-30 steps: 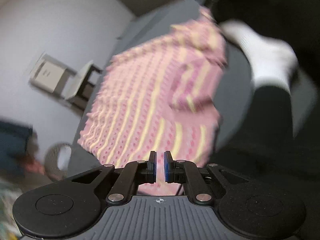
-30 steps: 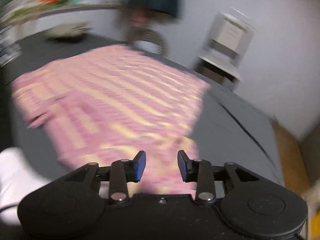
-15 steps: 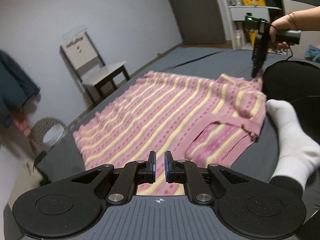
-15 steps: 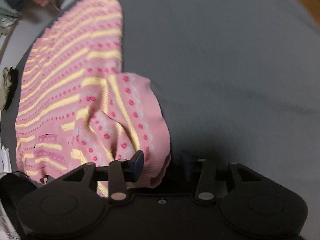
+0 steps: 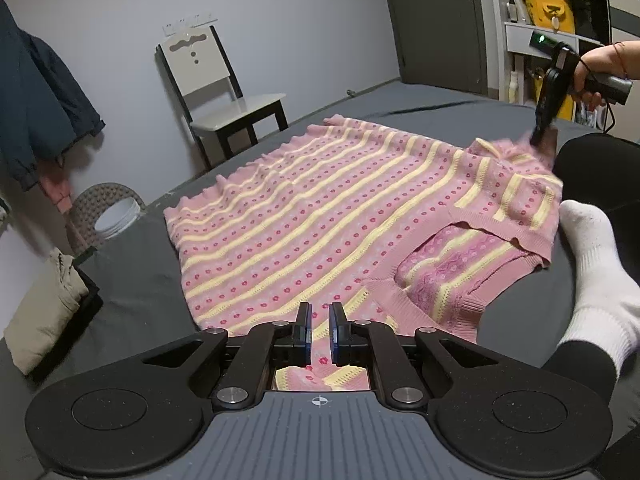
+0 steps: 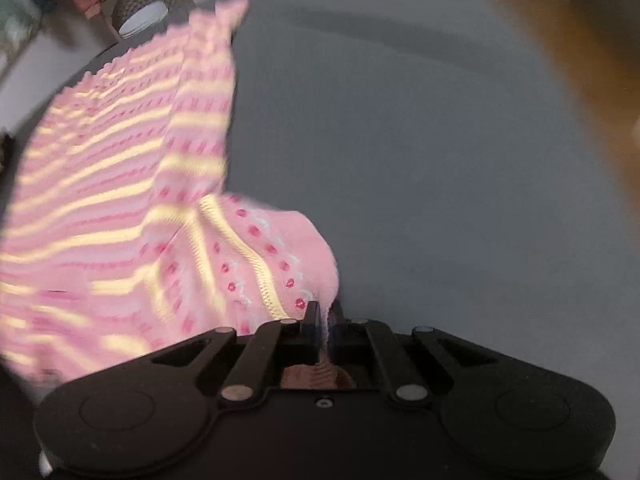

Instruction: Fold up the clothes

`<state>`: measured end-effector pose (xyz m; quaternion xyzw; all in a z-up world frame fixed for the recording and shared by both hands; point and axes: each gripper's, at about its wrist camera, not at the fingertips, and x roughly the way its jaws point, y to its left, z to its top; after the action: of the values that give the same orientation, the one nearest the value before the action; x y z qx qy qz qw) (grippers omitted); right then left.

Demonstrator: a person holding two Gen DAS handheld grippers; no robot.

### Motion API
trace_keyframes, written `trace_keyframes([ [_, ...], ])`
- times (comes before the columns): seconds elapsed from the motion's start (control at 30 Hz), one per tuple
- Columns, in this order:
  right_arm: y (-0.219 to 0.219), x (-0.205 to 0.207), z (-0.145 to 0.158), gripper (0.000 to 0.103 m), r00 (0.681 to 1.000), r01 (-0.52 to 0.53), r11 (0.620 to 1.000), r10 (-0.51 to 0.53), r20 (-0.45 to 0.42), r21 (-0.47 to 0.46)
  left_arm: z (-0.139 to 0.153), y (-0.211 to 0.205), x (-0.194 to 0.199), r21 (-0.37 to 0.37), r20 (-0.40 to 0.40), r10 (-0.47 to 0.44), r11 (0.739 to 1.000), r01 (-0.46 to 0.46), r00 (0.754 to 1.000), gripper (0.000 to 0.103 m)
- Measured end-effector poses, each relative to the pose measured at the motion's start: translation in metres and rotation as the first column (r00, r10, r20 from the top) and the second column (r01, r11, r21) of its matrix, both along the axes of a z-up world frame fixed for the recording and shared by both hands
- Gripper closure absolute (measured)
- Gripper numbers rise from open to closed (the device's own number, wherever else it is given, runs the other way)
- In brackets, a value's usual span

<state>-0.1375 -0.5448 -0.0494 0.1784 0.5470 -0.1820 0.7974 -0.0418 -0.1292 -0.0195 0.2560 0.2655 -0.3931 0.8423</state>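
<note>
Grey bed [image 5: 132, 288] | pink sweater [image 5: 320, 220] spread | right gripper [image 6: 325, 316] pinches shoulder edge, 2 o'clock, for fold | left gripper [image 5: 320, 334] clamps sleeve, 6 o'clock, anchoring

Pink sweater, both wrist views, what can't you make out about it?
- Left wrist view: the pink sweater hem nearest the camera is hidden behind the left hand-held gripper.
- Left wrist view: its far shoulder is blurred at the right hand-held gripper.
- Right wrist view: motion blur smears the knit pattern.
</note>
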Motion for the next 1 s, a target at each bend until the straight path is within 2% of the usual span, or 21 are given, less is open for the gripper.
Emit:
trace_keyframes([
  [0.1, -0.001, -0.005, 0.006, 0.098, 1.000, -0.002, 0.997, 0.004, 0.029, -0.076, -0.003, -0.002, 0.001, 0.013, -0.013, 0.000, 1.000, 0.001, 1.000, 0.095],
  [0.2, 0.005, -0.004, -0.013, 0.099, 1.000, -0.028, 0.977, 0.025, -0.015, -0.210, -0.004, -0.006, 0.000, 0.029, -0.002, 0.002, 1.000, -0.002, 1.000, 0.095],
  [0.27, 0.008, -0.001, -0.021, 0.099, 1.000, -0.025, 0.960, 0.025, -0.003, -0.277, -0.002, -0.005, -0.001, 0.026, 0.008, 0.015, 1.000, -0.015, 1.000, 0.095],
  [0.37, 0.001, 0.001, -0.029, 0.098, 1.000, 0.013, 0.970, -0.011, 0.009, -0.244, 0.003, 0.005, 0.005, -0.024, -0.006, 0.054, 0.998, -0.054, 0.999, 0.094],
  [0.47, -0.003, 0.005, -0.047, 0.093, 0.998, 0.018, 0.979, -0.028, -0.047, -0.201, 0.009, 0.024, 0.023, -0.088, -0.067, 0.162, 0.982, -0.167, 0.985, 0.094],
  [0.53, -0.002, 0.003, -0.048, 0.073, 0.998, 0.018, 0.976, -0.030, -0.054, -0.217, 0.013, 0.041, 0.042, -0.115, -0.146, 0.262, 0.953, -0.280, 0.954, 0.094],
  [0.6, -0.004, 0.000, -0.042, 0.061, 0.998, 0.036, 0.974, -0.045, -0.034, -0.223, 0.015, 0.066, 0.062, -0.147, -0.246, 0.348, 0.909, -0.389, 0.905, 0.094],
  [0.67, -0.003, -0.007, -0.029, 0.059, 0.998, 0.066, 0.972, -0.065, 0.012, -0.226, 0.013, 0.092, 0.081, -0.181, -0.345, 0.404, 0.857, -0.482, 0.847, 0.094],
  [0.73, 0.001, -0.014, -0.015, 0.054, 0.994, 0.095, 0.968, -0.082, 0.065, -0.230, 0.003, 0.114, 0.102, -0.180, -0.478, 0.420, 0.813, -0.554, 0.771, 0.093],
  [0.77, 0.006, -0.016, -0.009, 0.053, 0.993, 0.095, 0.971, -0.076, 0.096, -0.217, -0.007, 0.120, 0.112, -0.175, -0.555, 0.401, 0.800, -0.574, 0.729, 0.093],
  [0.83, 0.019, -0.021, 0.001, 0.044, 0.990, 0.069, 0.979, -0.044, 0.133, -0.191, -0.028, 0.130, 0.130, -0.159, -0.701, 0.341, 0.782, -0.603, 0.627, 0.092],
  [0.87, 0.026, -0.023, 0.006, 0.042, 0.988, 0.056, 0.982, -0.028, 0.152, -0.179, -0.040, 0.132, 0.140, -0.122, -0.759, 0.326, 0.779, -0.615, 0.563, 0.092],
  [0.9, 0.033, -0.025, 0.011, 0.041, 0.985, 0.040, 0.985, -0.011, 0.170, -0.168, -0.050, 0.130, 0.148, -0.062, -0.781, 0.349, 0.782, -0.621, 0.518, 0.092],
  [0.97, 0.050, -0.027, 0.018, 0.041, 0.983, -0.024, 0.984, 0.056, 0.174, -0.178, -0.063, 0.123, 0.157, 0.057, -0.764, 0.425, 0.794, -0.606, 0.485, 0.092],
  [1.0, 0.058, -0.026, 0.019, 0.041, 0.982, -0.044, 0.983, 0.075, 0.173, -0.178, -0.070, 0.119, 0.161, 0.095, -0.773, 0.425, 0.812, -0.576, 0.471, 0.092],
])
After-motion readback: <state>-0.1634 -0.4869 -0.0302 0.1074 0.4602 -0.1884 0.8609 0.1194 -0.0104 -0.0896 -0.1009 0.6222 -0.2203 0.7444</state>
